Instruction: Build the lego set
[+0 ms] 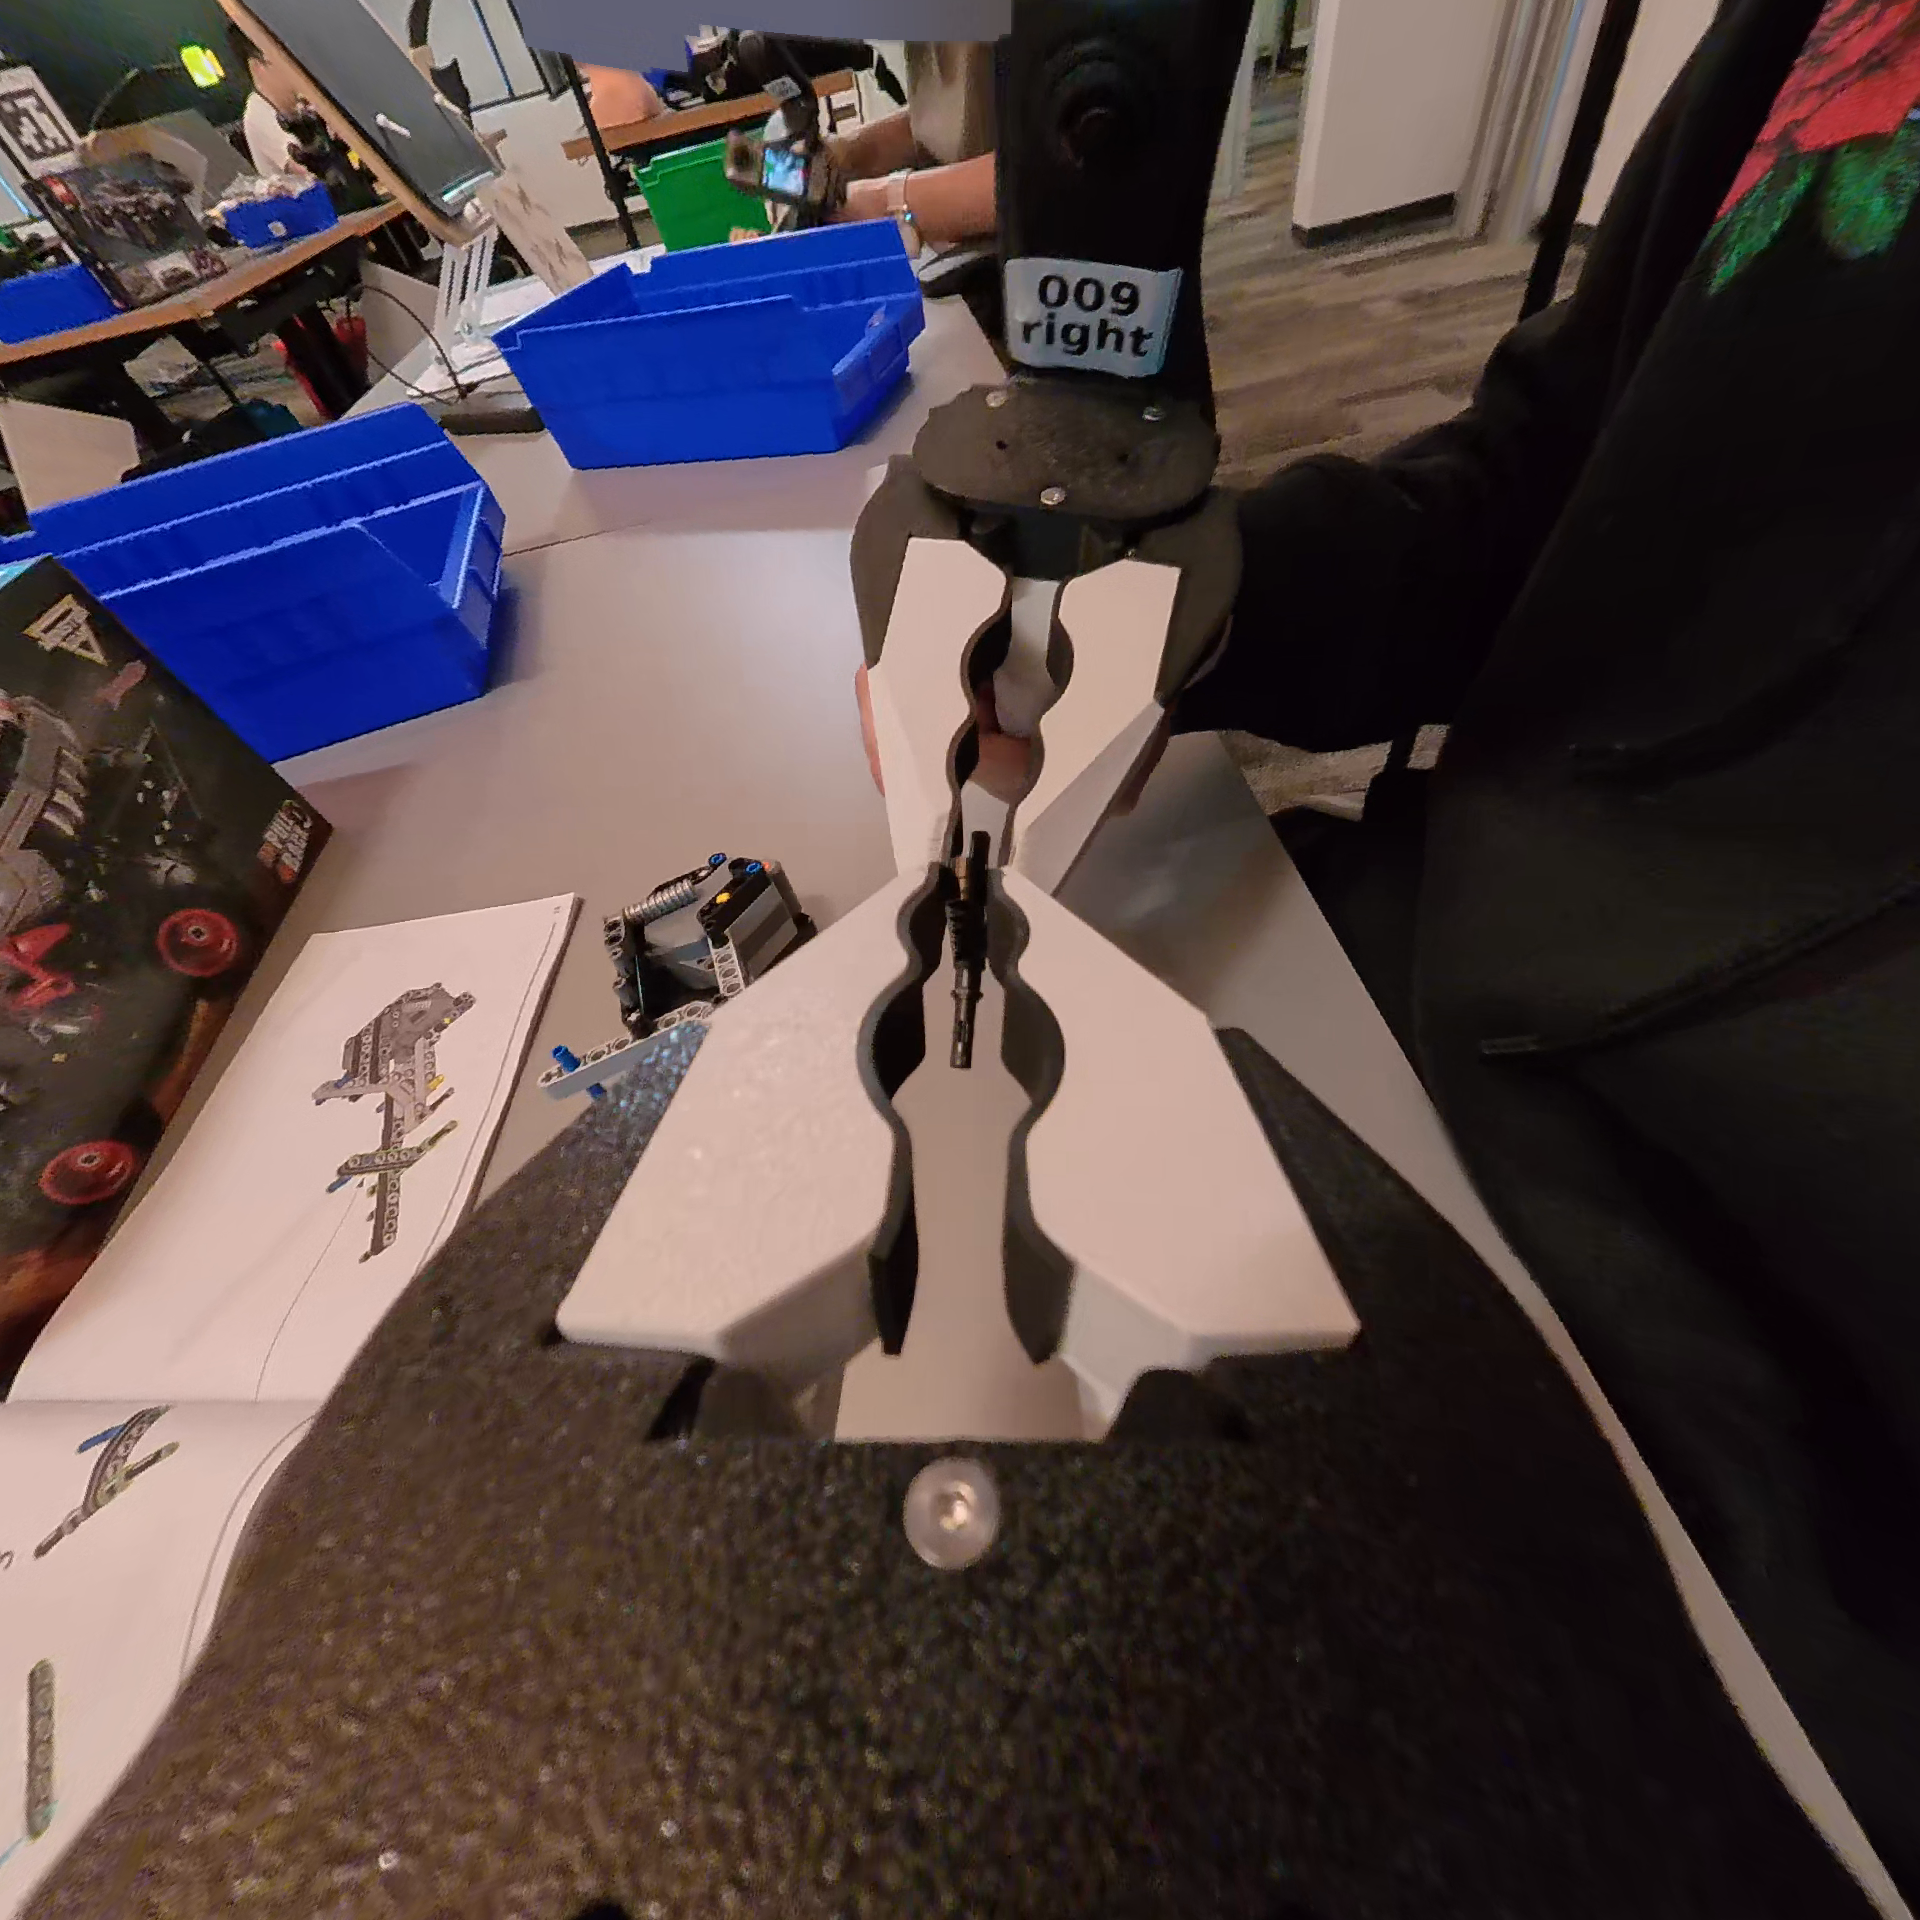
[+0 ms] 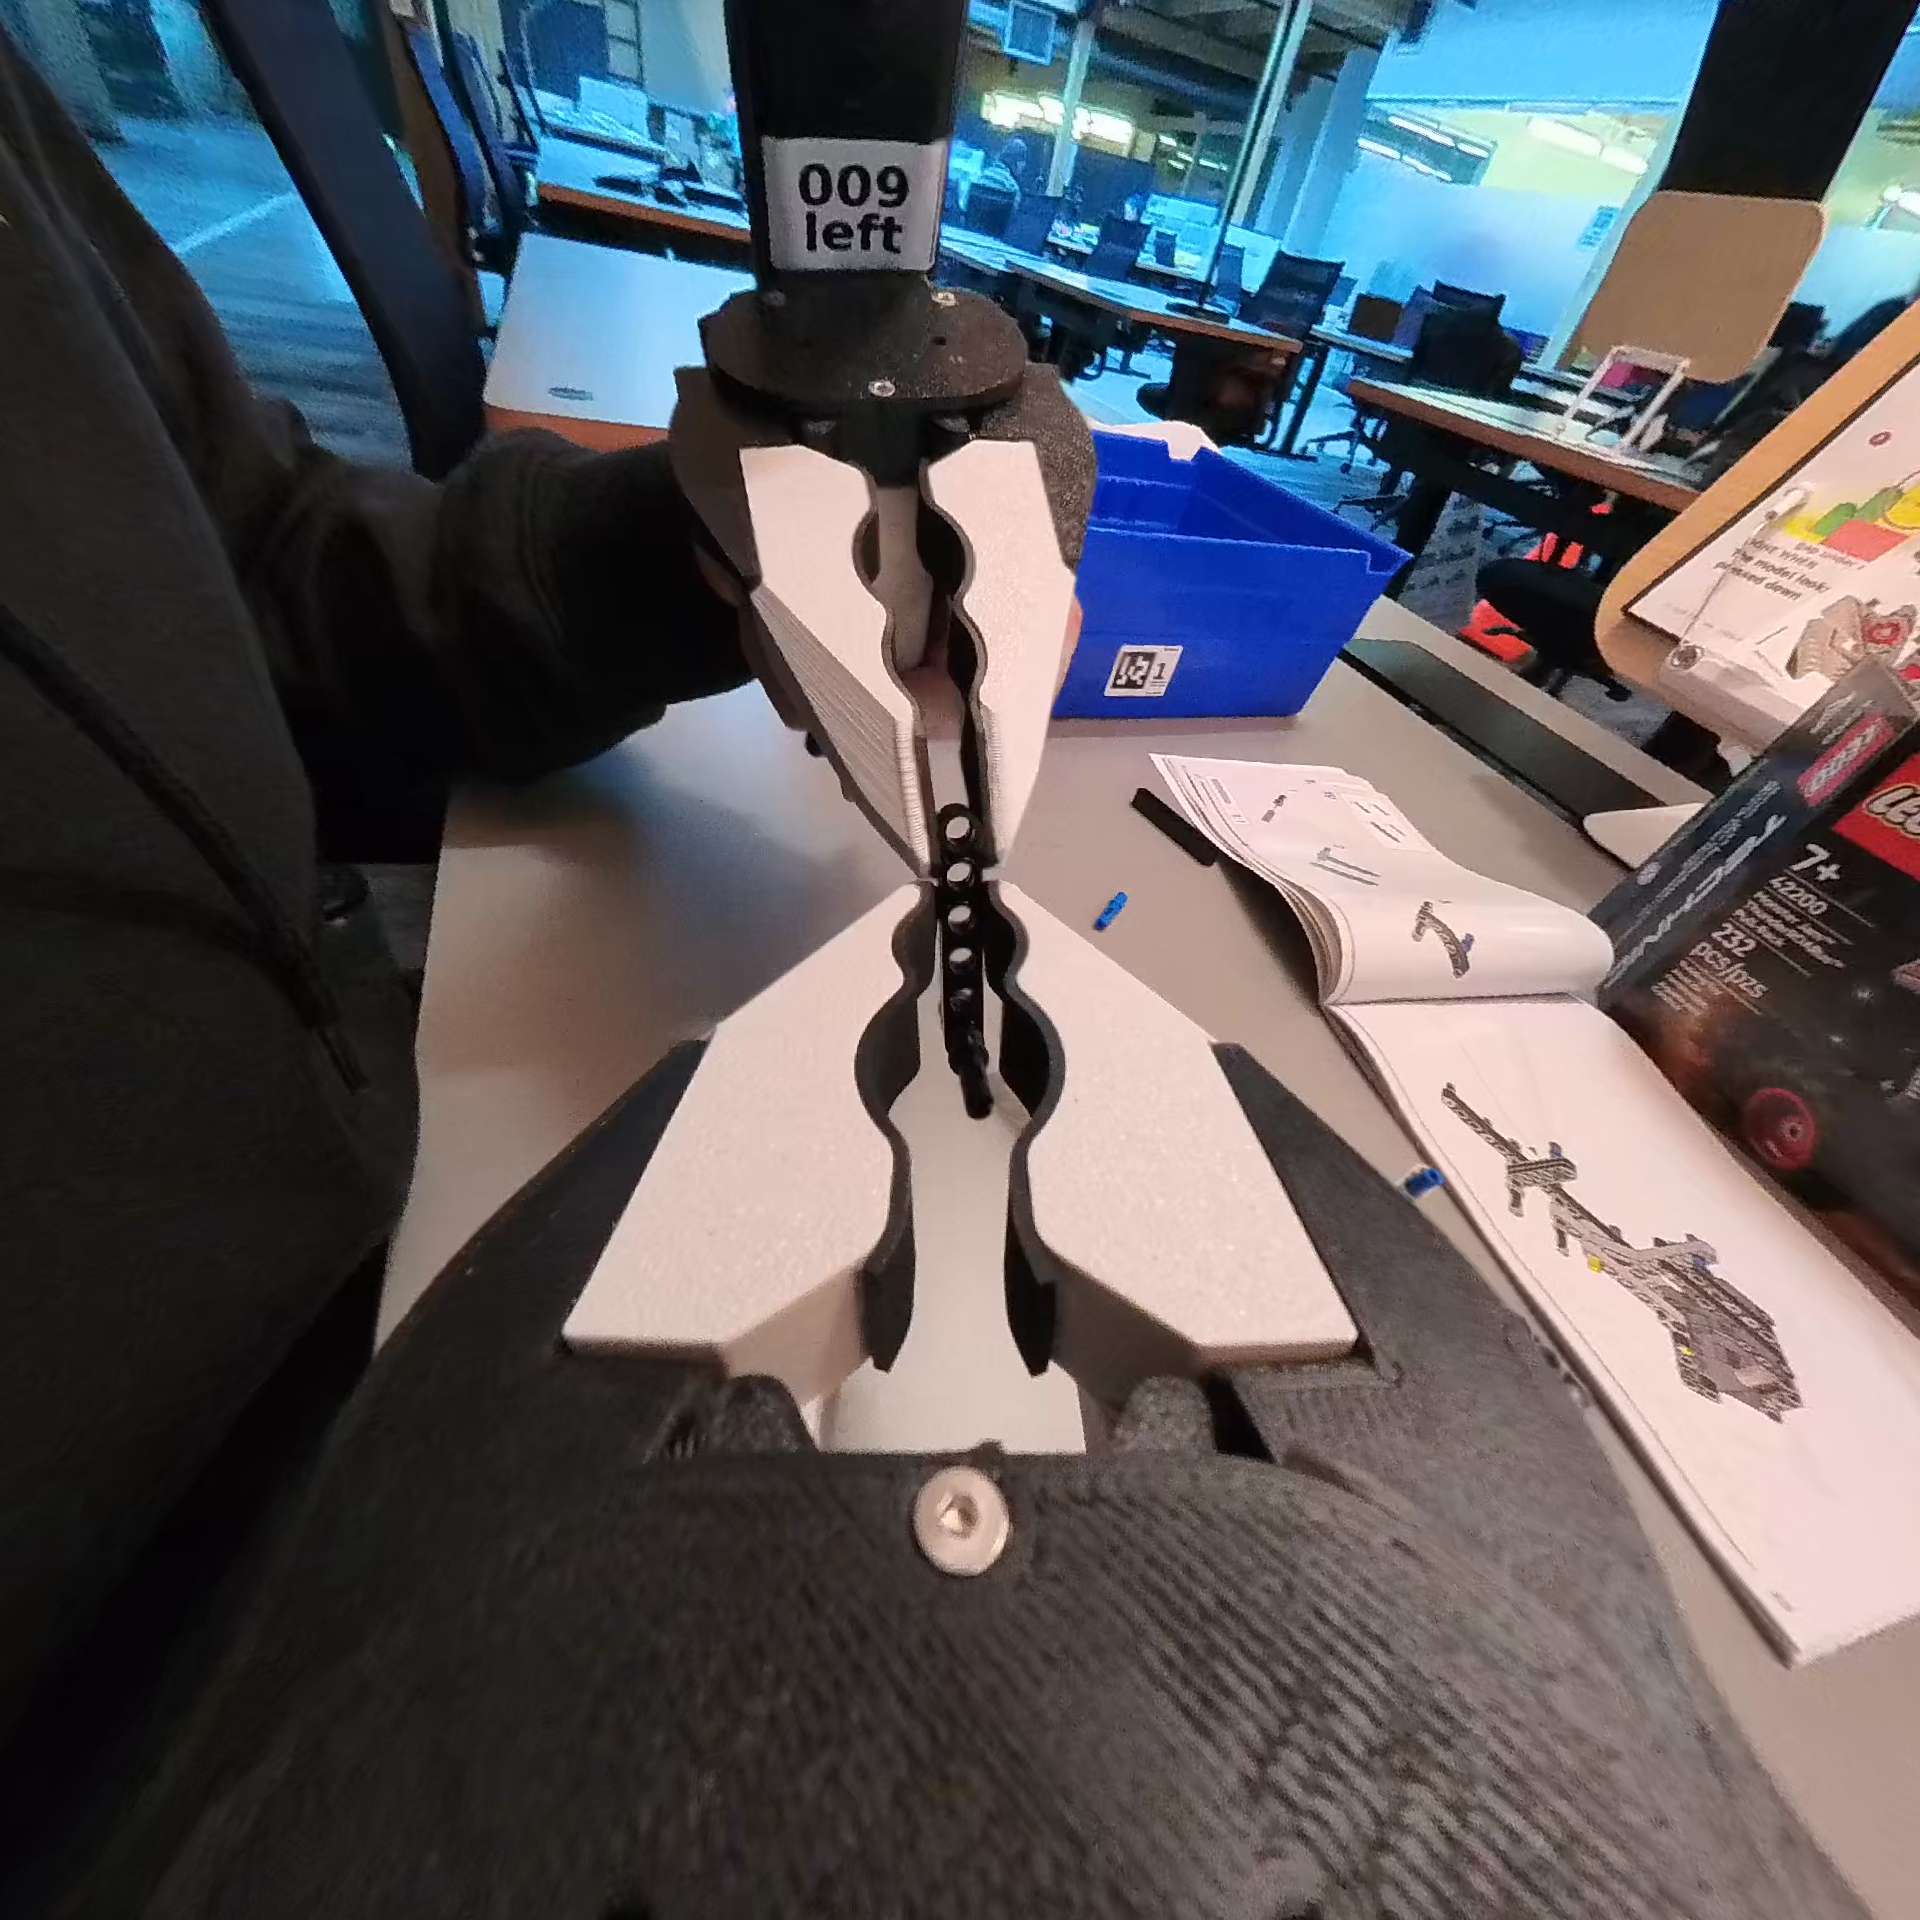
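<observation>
My two grippers meet tip to tip above the grey table (image 1: 665,665). Between them is a thin black Lego beam (image 2: 958,940) with a row of holes. It shows edge-on in the left wrist view (image 1: 961,977). My left gripper (image 1: 961,894) is shut on one end of the beam, and it shows from the front in the right wrist view (image 2: 961,847). My right gripper (image 2: 961,914) is shut on the other end, and it shows opposite in the left wrist view (image 1: 977,844). A partly built black and grey model (image 1: 707,935) lies on the table to the left.
An open instruction booklet (image 1: 343,1122) (image 2: 1558,1195) and the Lego box (image 1: 104,935) (image 2: 1787,935) lie beside the model. A grey beam with blue pins (image 1: 603,1065) lies by the booklet. Loose blue pins (image 2: 1110,909) lie on the table. Blue bins (image 1: 717,343) (image 1: 291,582) stand behind. My two grippers' fingertips are within a few centimetres of each other.
</observation>
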